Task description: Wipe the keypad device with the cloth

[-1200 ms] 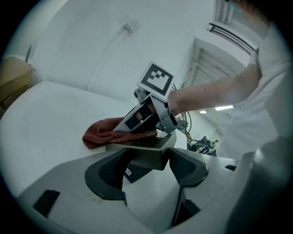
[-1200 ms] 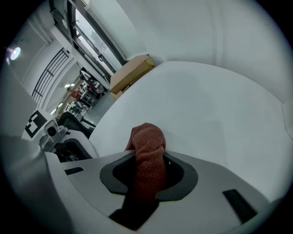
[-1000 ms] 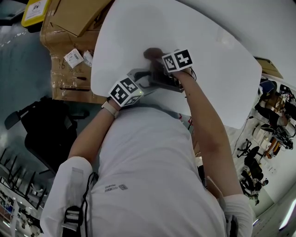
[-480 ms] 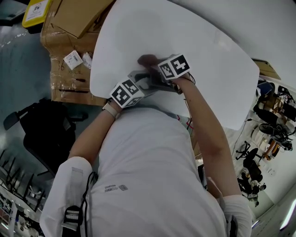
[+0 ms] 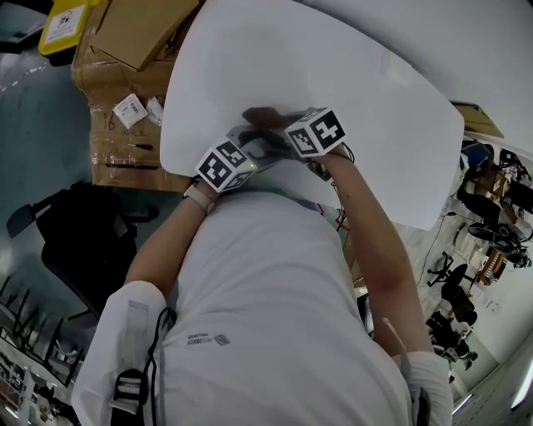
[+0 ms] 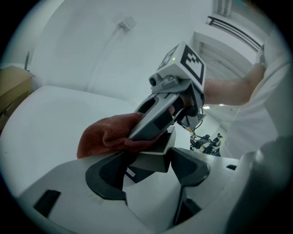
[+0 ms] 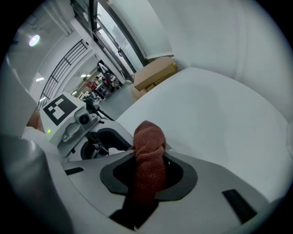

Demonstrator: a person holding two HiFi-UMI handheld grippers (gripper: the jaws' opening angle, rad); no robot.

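The grey keypad device sits between the jaws of my left gripper. Those jaws have just been opening, and the dark pads lie close along the device's sides without pressing on it. My right gripper is shut on the reddish-brown cloth, which sticks out past its jaws. In the left gripper view, the right gripper hangs slanted over the device, and the cloth bunches at its tip above the device's top. From the head view, both grippers meet at the near edge of the white table, with the cloth just beyond them.
Cardboard boxes and a yellow item lie on the floor left of the table. A black chair stands at the person's left. Another carton sits beyond the table's far edge.
The right gripper, with the cloth in it, has shifted left over the device and risen a little. The left gripper has stayed where it was.
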